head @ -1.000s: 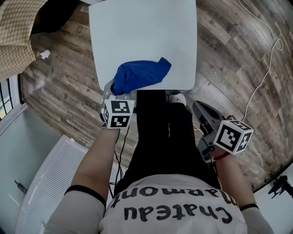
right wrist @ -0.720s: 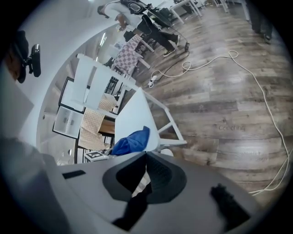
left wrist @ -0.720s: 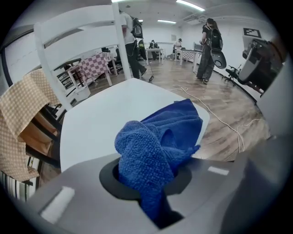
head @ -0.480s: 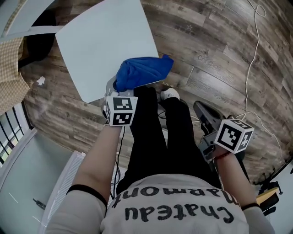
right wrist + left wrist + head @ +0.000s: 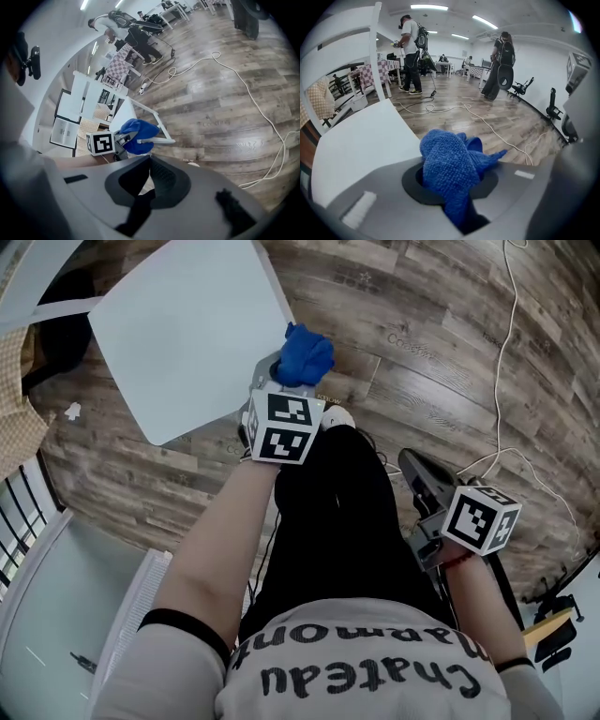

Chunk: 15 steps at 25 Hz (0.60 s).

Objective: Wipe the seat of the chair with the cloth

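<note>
Item: blue terry cloth (image 5: 451, 168), bunched into a wad. Its long axis runs outward from the left gripper (image 5: 291, 376), with a loose tail pointing right. Location: at the near corner of the white chair seat (image 5: 178, 343) (just off its edge). Left jaws are clamped on the cloth. Right gripper (image 5: 149, 161): jaws together, empty, well apart from the chair.

White cable (image 5: 513, 324) on wood-plank floor (image 5: 422, 390); tan checkered fabric (image 5: 17, 418) far left.
</note>
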Each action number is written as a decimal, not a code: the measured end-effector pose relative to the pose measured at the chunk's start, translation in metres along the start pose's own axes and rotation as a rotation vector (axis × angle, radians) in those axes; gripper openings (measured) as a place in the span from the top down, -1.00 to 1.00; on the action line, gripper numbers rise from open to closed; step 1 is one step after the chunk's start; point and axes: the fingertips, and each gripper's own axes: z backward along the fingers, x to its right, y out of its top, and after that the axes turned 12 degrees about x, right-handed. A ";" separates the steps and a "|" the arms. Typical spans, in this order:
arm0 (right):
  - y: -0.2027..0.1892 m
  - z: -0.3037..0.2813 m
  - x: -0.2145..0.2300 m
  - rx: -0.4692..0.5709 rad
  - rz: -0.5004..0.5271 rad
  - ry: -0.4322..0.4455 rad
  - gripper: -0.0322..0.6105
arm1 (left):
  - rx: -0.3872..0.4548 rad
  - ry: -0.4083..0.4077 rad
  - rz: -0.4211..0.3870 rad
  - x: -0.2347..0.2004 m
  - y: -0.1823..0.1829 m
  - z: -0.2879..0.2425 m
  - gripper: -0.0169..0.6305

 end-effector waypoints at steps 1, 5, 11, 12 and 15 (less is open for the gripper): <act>-0.002 0.000 0.000 -0.010 0.004 -0.001 0.85 | 0.028 0.005 0.015 0.004 0.006 0.001 0.69; -0.012 -0.007 -0.011 -0.064 0.044 0.022 0.85 | 0.146 0.029 0.071 0.009 0.018 0.031 0.69; -0.031 -0.040 -0.064 -0.149 0.121 0.111 0.85 | 0.074 0.294 0.249 -0.089 -0.062 0.119 0.69; -0.036 -0.046 -0.072 -0.168 0.133 0.123 0.85 | 0.049 0.314 0.248 -0.103 -0.078 0.134 0.66; -0.048 -0.059 -0.088 -0.214 0.160 0.137 0.85 | -0.009 0.306 0.132 -0.126 -0.108 0.167 0.63</act>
